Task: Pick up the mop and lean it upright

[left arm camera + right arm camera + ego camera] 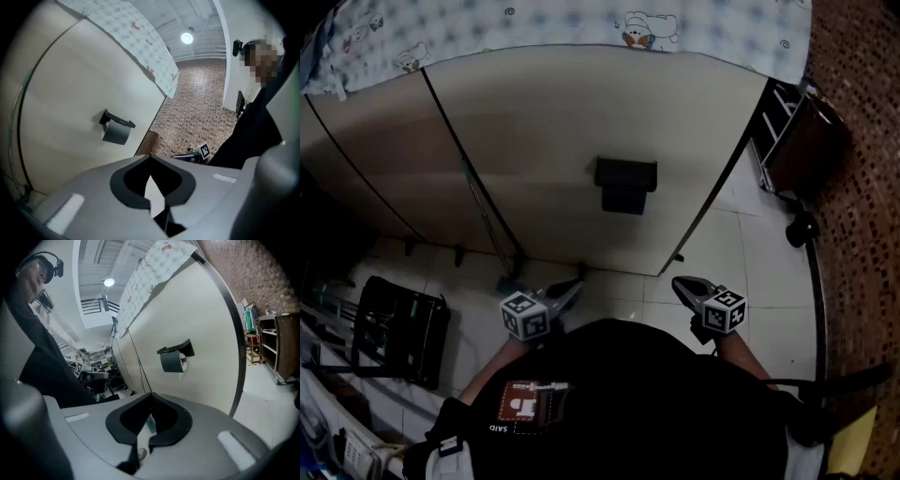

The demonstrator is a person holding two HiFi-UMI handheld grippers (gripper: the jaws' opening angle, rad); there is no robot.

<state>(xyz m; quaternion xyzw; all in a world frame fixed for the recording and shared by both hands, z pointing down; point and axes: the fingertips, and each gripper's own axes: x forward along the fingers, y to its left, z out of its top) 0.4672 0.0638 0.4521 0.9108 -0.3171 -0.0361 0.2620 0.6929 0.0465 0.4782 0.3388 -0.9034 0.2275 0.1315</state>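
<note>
The mop's thin greenish handle (487, 220) leans upright against the beige partition wall (562, 141). Its teal head (508, 279) rests on the tiled floor at the wall's foot. In the right gripper view the handle (142, 373) stands against the same wall, and a teal bit of the head (151, 423) shows behind the jaws. My left gripper (577, 285) is shut and empty, a little to the right of the mop head and apart from it. My right gripper (678, 283) is also shut with nothing in it, farther right. Both sets of jaws (150, 157) (151, 394) point at the wall.
A black paper-roll holder (625, 185) is fixed to the wall ahead. A patterned cloth (581, 28) hangs over the wall's top. A black case (398, 328) lies on the floor at the left. A shelf rack (787, 131) and a dark object (802, 228) stand by the brick wall at the right.
</note>
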